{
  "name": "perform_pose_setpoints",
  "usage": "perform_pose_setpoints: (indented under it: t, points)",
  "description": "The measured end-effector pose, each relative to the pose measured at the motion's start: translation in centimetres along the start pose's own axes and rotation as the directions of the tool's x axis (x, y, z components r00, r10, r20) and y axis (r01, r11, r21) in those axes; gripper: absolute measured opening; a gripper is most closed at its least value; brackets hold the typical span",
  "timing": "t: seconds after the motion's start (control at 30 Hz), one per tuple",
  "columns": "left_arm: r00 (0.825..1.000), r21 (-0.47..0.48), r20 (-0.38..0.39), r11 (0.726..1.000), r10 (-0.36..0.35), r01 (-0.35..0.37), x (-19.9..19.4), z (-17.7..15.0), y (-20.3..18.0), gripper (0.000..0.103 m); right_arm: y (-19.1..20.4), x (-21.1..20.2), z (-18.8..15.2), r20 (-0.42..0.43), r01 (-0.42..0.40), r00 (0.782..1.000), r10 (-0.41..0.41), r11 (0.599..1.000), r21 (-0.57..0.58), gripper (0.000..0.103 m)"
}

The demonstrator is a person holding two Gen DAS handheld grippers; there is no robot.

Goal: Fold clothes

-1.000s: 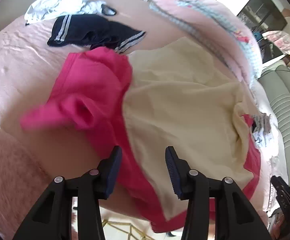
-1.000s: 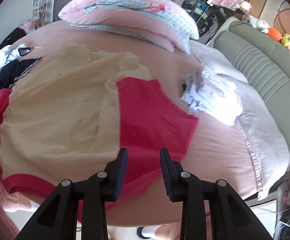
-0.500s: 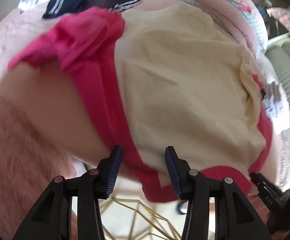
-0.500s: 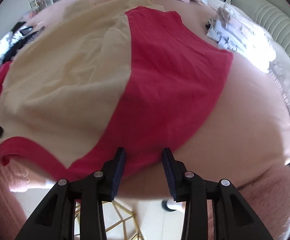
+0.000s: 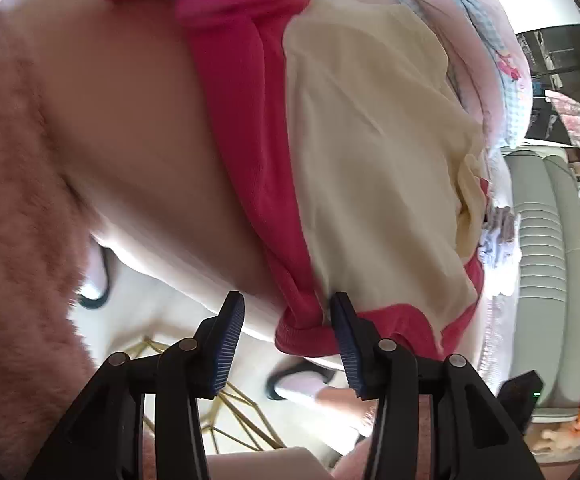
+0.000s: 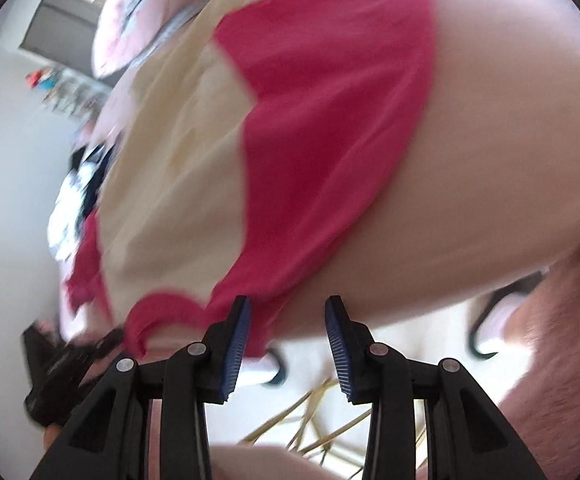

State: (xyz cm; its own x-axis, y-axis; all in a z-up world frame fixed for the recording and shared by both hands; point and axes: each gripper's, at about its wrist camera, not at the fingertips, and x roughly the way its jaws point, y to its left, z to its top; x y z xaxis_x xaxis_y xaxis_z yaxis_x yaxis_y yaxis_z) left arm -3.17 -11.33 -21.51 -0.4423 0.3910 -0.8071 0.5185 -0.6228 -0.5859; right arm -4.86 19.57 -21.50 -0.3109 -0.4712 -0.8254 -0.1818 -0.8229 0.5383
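Shirt (image 5: 374, 168) lies on pink bed (image 5: 137, 128); both claws (image 5: 287, 344) (image 6: 287, 340) spread, empty.

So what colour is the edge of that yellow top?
Bright pink hem, clearest in the left wrist view.

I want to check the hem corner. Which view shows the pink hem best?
The left wrist view: the pink hem is sharp, bunched between the open jaws. The right wrist view shows it blurred.

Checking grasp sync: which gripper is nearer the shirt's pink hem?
Left. The left gripper has the bunched corner of the pink hem between its open fingers. The right gripper sits at the hem's other end; fabric is only beside its left finger.
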Motion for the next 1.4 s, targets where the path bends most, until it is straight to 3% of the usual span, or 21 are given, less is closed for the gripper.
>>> perform_pose_setpoints:
  t: [0.13,0.2,0.27,0.33,0.4,0.53,0.73,0.87,1.03,1.07,1.1,1.17,1.3,1.4]
  points:
    - [1.000,0.016,0.014,0.999,-0.028,0.028,0.1,0.1,-0.3,0.041,0.8,2.0,-0.8,-0.065,0.000,0.998,-0.002,0.999,-0.037,0.038]
    - [0.999,0.037,0.026,0.999,-0.036,0.035,-0.1,-0.1,-0.5,0.041,1.5,2.5,-1.2,-0.091,0.082,0.992,-0.092,0.991,-0.106,0.038]
    - [0.998,0.059,0.041,0.997,-0.045,0.042,-0.6,-0.2,-0.6,0.041,1.4,3.2,-1.9,-0.119,0.193,0.971,-0.208,0.973,-0.128,0.038]
    - [0.997,0.091,0.057,0.995,-0.053,0.048,-1.2,-0.6,-1.4,0.041,0.9,2.5,-2.0,-0.114,0.135,0.983,-0.145,0.987,-0.091,0.038]
    - [0.996,0.134,0.068,0.990,-0.057,0.048,-2.3,-0.9,-1.3,0.041,1.0,1.0,-1.8,-0.059,0.084,0.994,-0.088,0.993,-0.078,0.038]
    - [0.996,0.220,0.076,0.975,-0.055,0.037,-2.1,-0.7,-2.9,0.041,2.9,-0.7,-0.2,0.066,0.121,0.991,-0.113,0.982,-0.147,0.038]
    - [0.997,0.275,0.078,0.961,-0.029,0.007,-0.9,-0.2,-3.8,0.042,3.9,1.6,0.6,0.077,0.222,0.975,-0.210,0.951,-0.213,0.038]
    - [0.997,0.273,0.075,0.962,-0.016,-0.005,-1.1,-1.0,-3.5,0.043,4.4,0.3,-1.4,0.043,0.231,0.973,-0.228,0.939,-0.256,0.038]
    - [0.996,0.279,0.080,0.960,-0.031,0.008,-1.1,-1.1,-3.5,0.043,5.9,-0.4,-1.4,0.155,0.243,0.968,-0.200,0.906,-0.348,0.038]
    - [0.996,0.282,0.083,0.960,-0.029,0.004,-1.1,-1.2,-3.5,0.043,6.2,0.1,-1.1,0.146,0.233,0.971,-0.191,0.897,-0.376,0.028]
    - [0.996,0.282,0.084,0.959,-0.031,0.006,-1.2,-1.2,-3.5,0.043,6.2,0.9,-0.8,0.110,0.220,0.975,-0.192,0.892,-0.394,0.009]
    - [0.996,0.278,0.084,0.960,-0.038,0.013,-1.3,-1.3,-3.3,0.043,5.5,1.6,-0.7,0.068,0.224,0.974,-0.214,0.898,-0.378,0.009]
    - [0.995,0.256,0.080,0.966,-0.056,0.033,-1.4,-1.5,-2.9,0.043,3.0,0.3,-1.7,0.023,0.176,0.984,-0.176,0.951,-0.256,0.006]
    - [0.996,0.256,0.075,0.966,-0.057,0.036,-1.3,-1.9,-3.1,0.043,1.6,0.0,-3.0,-0.025,0.156,0.986,-0.165,0.964,-0.214,0.006]
